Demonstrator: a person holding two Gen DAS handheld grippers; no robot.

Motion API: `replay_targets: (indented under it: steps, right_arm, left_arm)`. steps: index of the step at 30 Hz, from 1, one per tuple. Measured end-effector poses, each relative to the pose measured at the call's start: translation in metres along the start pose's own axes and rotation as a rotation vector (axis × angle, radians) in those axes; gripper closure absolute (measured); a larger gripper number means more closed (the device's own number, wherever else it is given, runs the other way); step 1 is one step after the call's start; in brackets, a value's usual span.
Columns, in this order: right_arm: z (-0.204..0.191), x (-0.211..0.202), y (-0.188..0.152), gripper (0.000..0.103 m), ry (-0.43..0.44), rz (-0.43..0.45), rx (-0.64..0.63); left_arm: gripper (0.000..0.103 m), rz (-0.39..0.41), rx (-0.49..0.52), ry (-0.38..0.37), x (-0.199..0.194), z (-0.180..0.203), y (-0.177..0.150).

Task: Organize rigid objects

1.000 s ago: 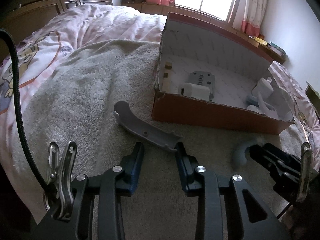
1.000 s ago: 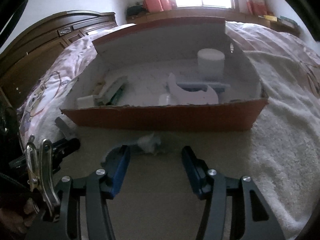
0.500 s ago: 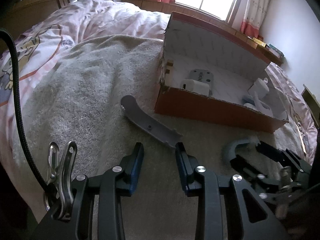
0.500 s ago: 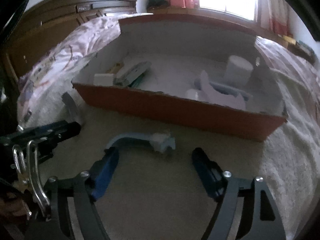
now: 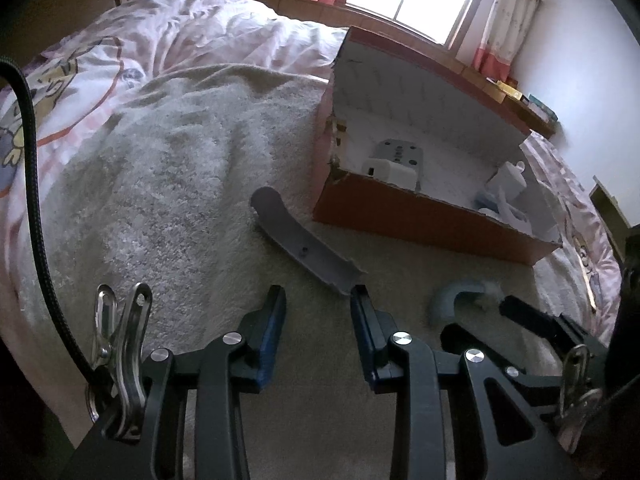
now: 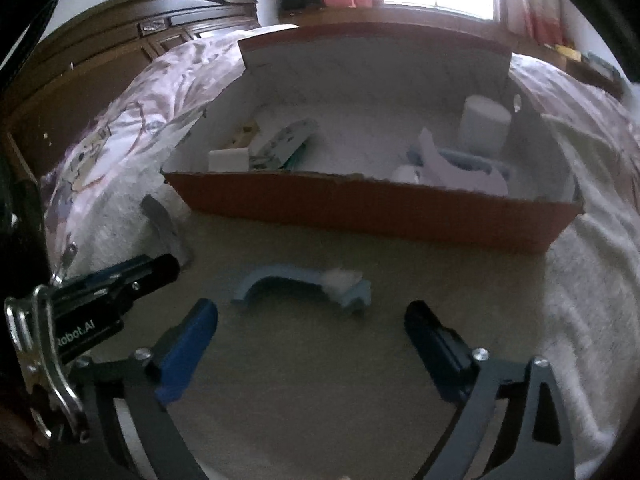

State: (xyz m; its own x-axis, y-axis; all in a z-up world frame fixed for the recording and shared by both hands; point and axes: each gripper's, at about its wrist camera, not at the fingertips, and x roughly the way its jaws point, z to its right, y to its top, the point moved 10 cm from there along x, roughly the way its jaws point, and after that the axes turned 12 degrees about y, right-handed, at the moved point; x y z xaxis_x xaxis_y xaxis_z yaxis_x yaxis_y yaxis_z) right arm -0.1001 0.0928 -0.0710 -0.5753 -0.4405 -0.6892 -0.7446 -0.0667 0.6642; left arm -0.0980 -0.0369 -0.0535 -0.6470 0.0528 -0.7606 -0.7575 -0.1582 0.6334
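A grey curved piece (image 5: 304,248) lies on the beige towel (image 5: 180,168), its near end just ahead of my left gripper (image 5: 318,308). That gripper is open by a narrow gap with nothing in it. A pale blue curved piece (image 6: 300,280) with a white tuft rests on the towel just beyond my right gripper (image 6: 312,320), whose jaws are opening wide and hold nothing. In the left wrist view the blue piece (image 5: 452,296) lies at the right gripper's (image 5: 480,320) fingertips. The left gripper (image 6: 152,268) and the grey piece (image 6: 160,216) appear at the left of the right wrist view.
An orange cardboard box (image 6: 360,208) with a white inside stands behind both pieces, its front wall low. It holds a white block (image 5: 386,170), a grey plate (image 5: 400,152), a white cylinder (image 6: 484,120) and other parts. A pink quilt (image 5: 180,40) and a dark headboard (image 6: 120,40) lie beyond.
My right gripper's jaws have spread wide, and the blue piece that was at their tips now lies free ahead of them. The left gripper keeps its narrow gap.
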Motion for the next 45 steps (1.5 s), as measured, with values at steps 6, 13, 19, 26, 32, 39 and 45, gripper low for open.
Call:
replay_targets:
  steps: [6,13,19,26,32,39,45]
  right_arm:
    - [-0.001,0.015,0.005,0.004,-0.072,0.003,-0.034]
    - [0.011,0.011,0.008,0.024,-0.136,0.020,-0.026]
    - [0.014,0.005,0.005,0.024,-0.103,0.023,-0.009]
    - [0.035,-0.018,-0.010,0.024,-0.108,0.017,0.002]
    - [0.053,-0.038,-0.027,0.024,-0.122,0.026,0.004]
    - [0.054,-0.044,-0.029,0.024,-0.088,0.050,0.011]
    - [0.059,-0.046,-0.027,0.024,-0.074,0.064,0.028]
  left_arm:
    - [0.069,-0.003,-0.015,-0.010,0.002,-0.005,-0.002]
    - [0.069,-0.002,-0.005,-0.007,0.001,-0.004,-0.002]
    - [0.069,-0.001,0.014,0.003,0.000,-0.003,-0.003]
    - [0.069,-0.027,0.027,-0.024,-0.001,0.004,-0.004]
    - [0.056,-0.043,0.019,-0.010,0.004,0.014,-0.001]
    - [0.082,-0.002,0.054,0.108,0.009,0.011,0.003]
    - [0.082,-0.004,0.091,0.048,-0.004,0.019,-0.008]
